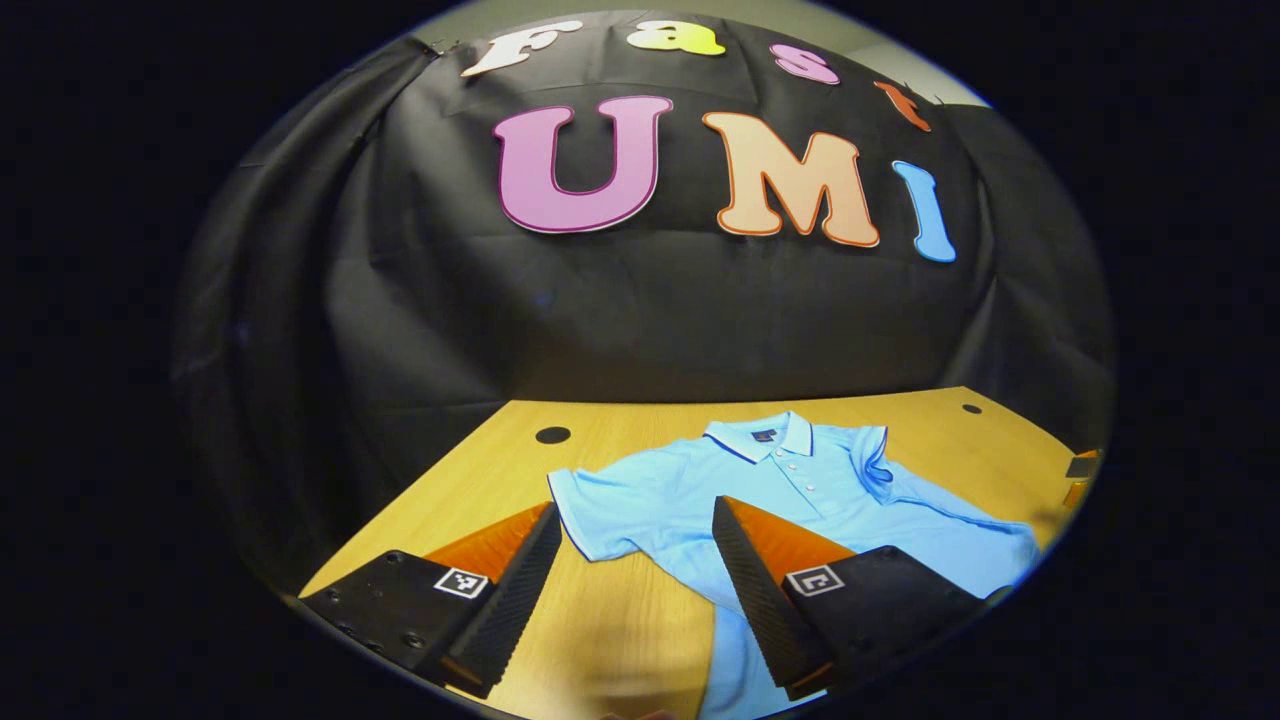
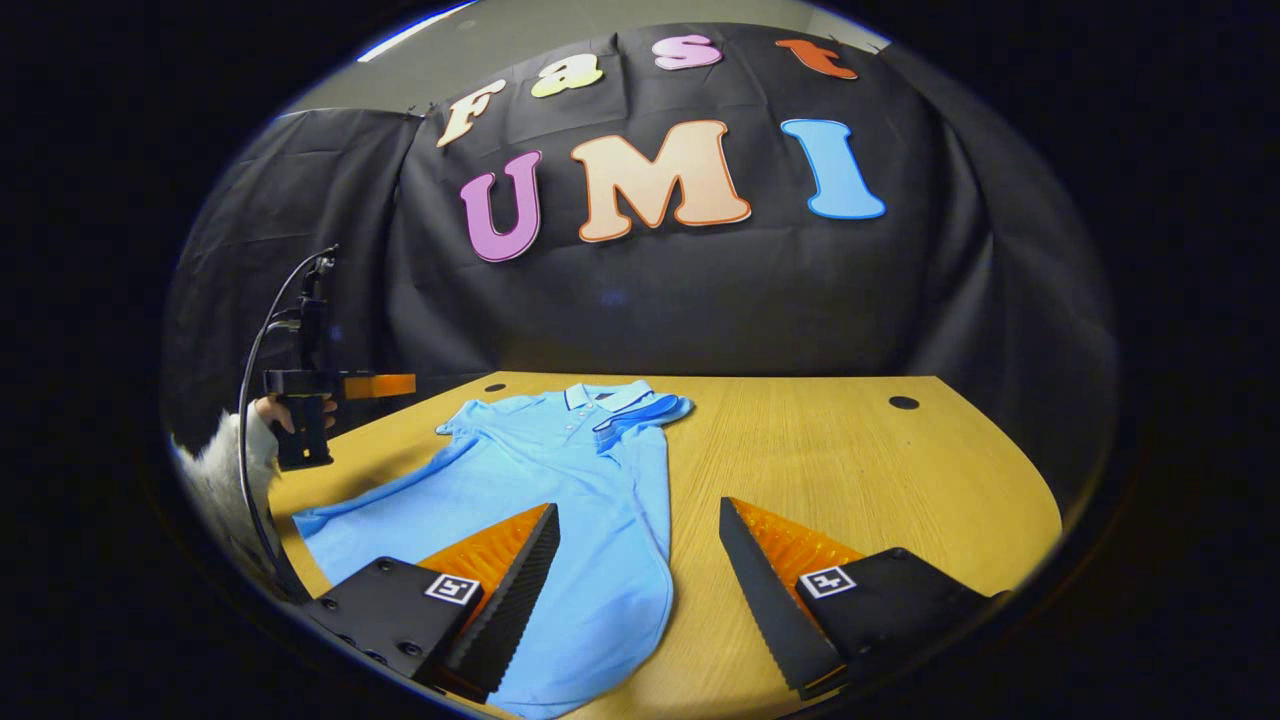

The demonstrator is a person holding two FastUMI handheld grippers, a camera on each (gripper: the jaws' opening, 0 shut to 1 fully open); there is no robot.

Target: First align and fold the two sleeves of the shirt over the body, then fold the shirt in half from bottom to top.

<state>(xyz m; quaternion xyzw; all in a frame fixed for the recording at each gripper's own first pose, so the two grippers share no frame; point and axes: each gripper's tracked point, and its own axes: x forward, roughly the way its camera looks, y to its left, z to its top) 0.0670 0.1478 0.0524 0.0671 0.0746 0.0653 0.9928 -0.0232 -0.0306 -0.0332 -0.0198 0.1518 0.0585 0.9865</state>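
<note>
So in the left gripper view, the left gripper (image 1: 635,560) has its fingers spread wide with nothing between them, hanging above the near part of the wooden table (image 1: 480,470). The light blue polo shirt (image 1: 800,500) lies flat there, collar (image 1: 760,435) at the far end, with one short sleeve (image 1: 590,500) spread flat toward the left and the other sleeve (image 1: 875,455) looking already turned in near the collar. In the right gripper view, the right gripper (image 2: 640,565) is also released and empty, hovering near the shirt's right edge; that folded-over sleeve (image 2: 645,410) sits bunched beside the collar. The other gripper (image 2: 320,385) is held up at the far left by a hand (image 2: 270,412). My guess is thin knit fabric: light, floppy, a bit slidey on wood. I'd pinch the flat sleeve right at its hem corner, low, so just one layer lifts.
</note>
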